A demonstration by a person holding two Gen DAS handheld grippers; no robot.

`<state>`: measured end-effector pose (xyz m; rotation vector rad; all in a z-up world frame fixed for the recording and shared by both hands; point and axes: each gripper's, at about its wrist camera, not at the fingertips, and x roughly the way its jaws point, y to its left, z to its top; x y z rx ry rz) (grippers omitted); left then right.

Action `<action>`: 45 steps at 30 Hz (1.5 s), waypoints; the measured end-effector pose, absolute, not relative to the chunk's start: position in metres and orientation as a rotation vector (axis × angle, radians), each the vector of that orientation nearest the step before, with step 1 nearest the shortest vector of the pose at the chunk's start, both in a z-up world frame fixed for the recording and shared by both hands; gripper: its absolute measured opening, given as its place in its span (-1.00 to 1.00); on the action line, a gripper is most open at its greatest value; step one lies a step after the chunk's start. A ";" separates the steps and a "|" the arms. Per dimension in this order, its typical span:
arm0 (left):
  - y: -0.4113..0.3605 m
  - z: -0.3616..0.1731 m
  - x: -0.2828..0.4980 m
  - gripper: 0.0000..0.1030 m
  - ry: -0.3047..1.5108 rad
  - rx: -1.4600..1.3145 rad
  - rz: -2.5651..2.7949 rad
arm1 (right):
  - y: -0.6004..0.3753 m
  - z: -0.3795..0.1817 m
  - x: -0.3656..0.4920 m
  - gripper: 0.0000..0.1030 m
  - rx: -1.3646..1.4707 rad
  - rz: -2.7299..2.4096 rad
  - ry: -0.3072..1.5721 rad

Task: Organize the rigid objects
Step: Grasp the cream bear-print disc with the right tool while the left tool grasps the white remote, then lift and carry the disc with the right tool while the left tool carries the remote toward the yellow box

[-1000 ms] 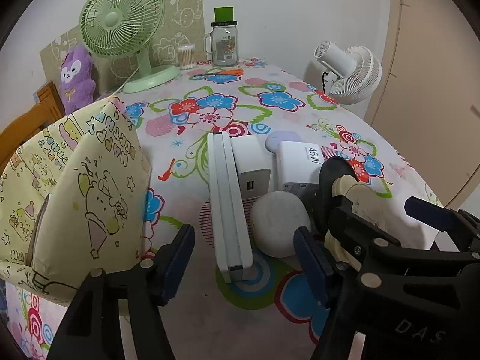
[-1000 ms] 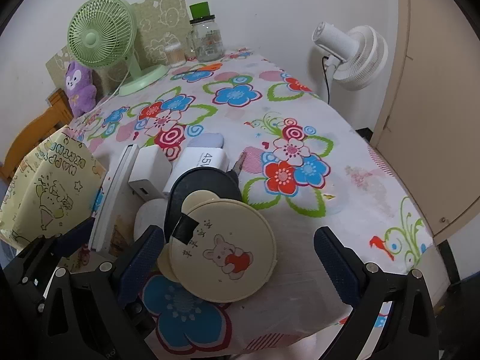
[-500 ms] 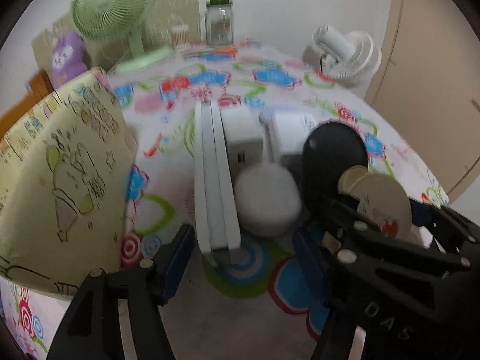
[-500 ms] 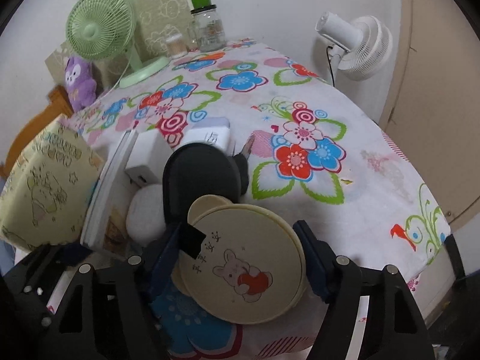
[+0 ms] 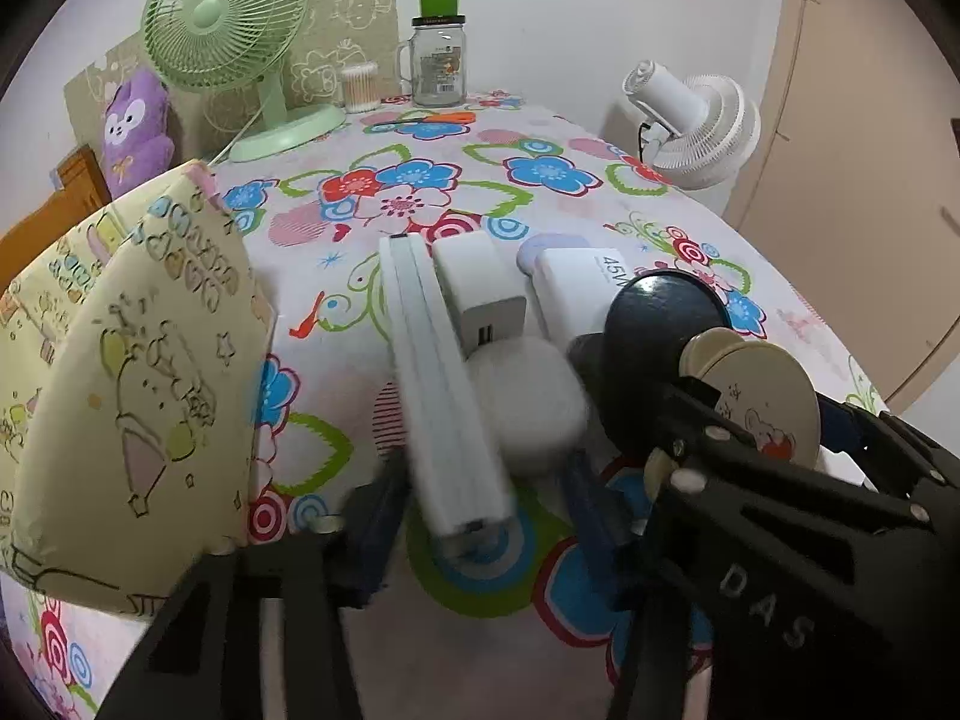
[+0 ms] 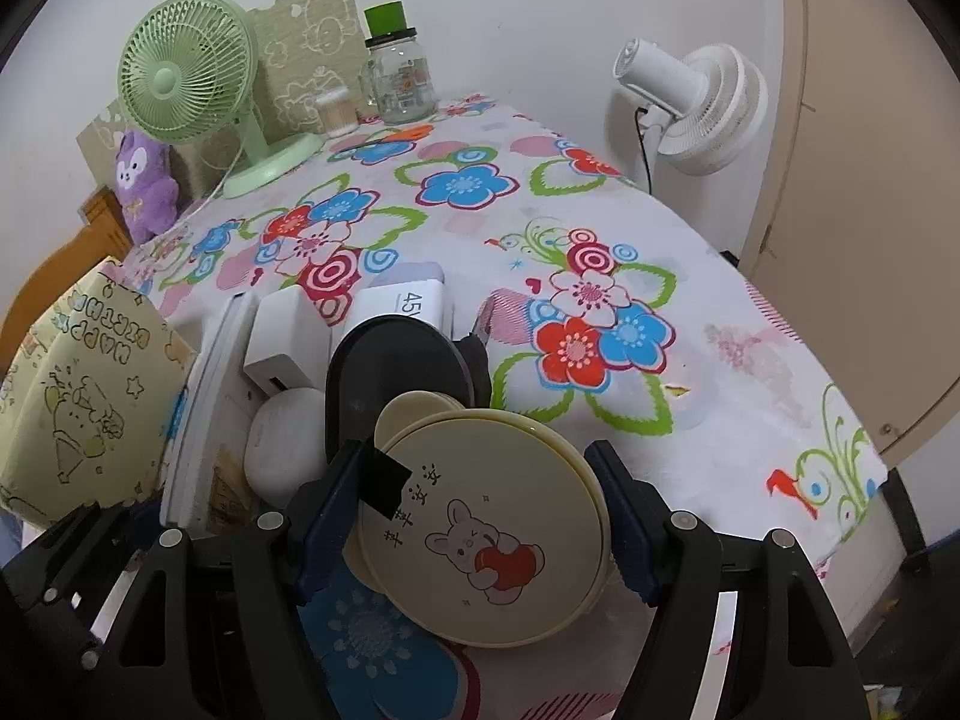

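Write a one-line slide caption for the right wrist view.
Right gripper fingers clamp a cream bunny-print disc on the floral tablecloth, beside white chargers.

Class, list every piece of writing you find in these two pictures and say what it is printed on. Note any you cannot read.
"45W": white charger.
"DAS": right gripper's black frame, seen in the left wrist view.
"HAPPY BIRTHDAY", mirrored and partly hidden: yellow gift bag.
Three Chinese characters on the round cream case: too small to read surely.
Jar label: too small to read.
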<state>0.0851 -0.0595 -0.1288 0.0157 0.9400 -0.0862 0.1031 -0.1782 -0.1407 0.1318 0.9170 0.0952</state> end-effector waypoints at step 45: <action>-0.041 -0.063 0.079 -0.60 0.808 -0.010 -0.049 | -0.159 -0.070 0.096 0.46 0.111 0.121 0.824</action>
